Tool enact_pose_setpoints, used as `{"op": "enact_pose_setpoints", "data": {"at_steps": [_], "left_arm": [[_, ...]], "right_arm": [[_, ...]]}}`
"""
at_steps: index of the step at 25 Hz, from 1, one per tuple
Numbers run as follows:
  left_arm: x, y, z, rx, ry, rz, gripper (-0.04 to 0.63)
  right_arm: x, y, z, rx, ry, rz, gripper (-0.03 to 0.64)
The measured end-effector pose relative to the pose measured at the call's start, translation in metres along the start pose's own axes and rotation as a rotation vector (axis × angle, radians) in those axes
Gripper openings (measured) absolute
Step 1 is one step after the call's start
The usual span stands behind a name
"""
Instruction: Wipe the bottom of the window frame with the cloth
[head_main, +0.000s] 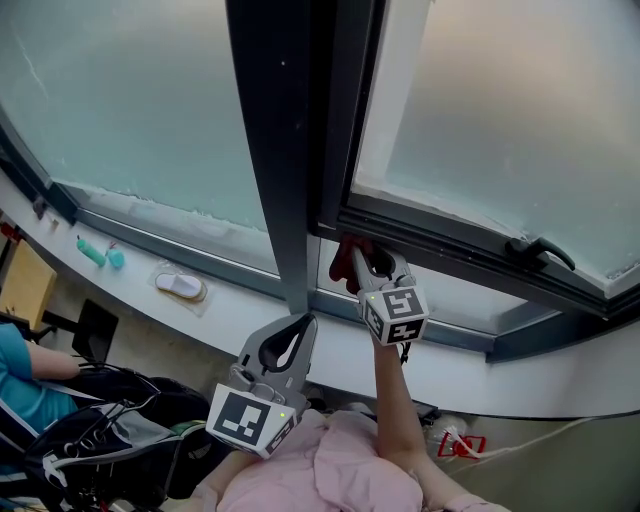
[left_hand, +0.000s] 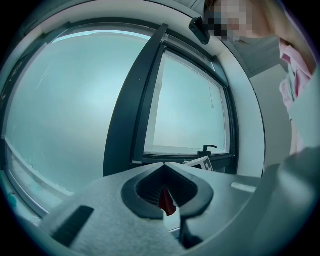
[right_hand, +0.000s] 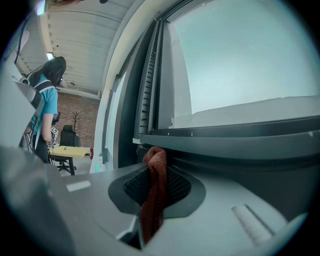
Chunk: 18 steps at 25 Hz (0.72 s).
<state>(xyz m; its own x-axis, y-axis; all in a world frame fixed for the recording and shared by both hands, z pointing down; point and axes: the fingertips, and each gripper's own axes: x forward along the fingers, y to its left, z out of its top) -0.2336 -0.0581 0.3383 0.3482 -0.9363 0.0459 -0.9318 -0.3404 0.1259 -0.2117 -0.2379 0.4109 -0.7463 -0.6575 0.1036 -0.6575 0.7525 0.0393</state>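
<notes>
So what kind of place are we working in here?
Likely an office or workroom, indoors at a large window: a dark window frame with frosted panes, a white sill below, and a yellow desk with an office chair.

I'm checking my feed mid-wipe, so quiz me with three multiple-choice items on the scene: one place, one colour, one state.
1. Where is the cloth?
A. On the sill beside the white object
B. Up at the bottom of the window frame
C. In the left gripper

2. What colour is the cloth?
A. Blue
B. White
C. Red

3. How do the right gripper's jaws stand?
A. Shut on the cloth
B. Wide apart, empty
C. Shut on the window handle

Key:
1 B: the head view shows the cloth held up against the lower edge of the window frame, near its left corner.
2 C: it shows red in both the head view and the right gripper view.
3 A: the right gripper view shows the right gripper with the cloth pinched between its jaws.
</notes>
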Motion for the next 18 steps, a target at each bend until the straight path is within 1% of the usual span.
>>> {"op": "enact_pose_setpoints", "data": {"at_steps": [7, 18], "left_arm": [[0.006, -0.006, 0.0, -0.003, 0.003, -0.03, -0.002], [0.011, -0.005, -0.004, -0.017, -0.002, -0.049, -0.002]], "right_arm": [[-0.008, -0.007, -0.001, -0.006, 0.012, -0.017, 0.046], [-0.019, -0.019, -0.002, -0.004, 0.01, -0.047, 0.046]]}}
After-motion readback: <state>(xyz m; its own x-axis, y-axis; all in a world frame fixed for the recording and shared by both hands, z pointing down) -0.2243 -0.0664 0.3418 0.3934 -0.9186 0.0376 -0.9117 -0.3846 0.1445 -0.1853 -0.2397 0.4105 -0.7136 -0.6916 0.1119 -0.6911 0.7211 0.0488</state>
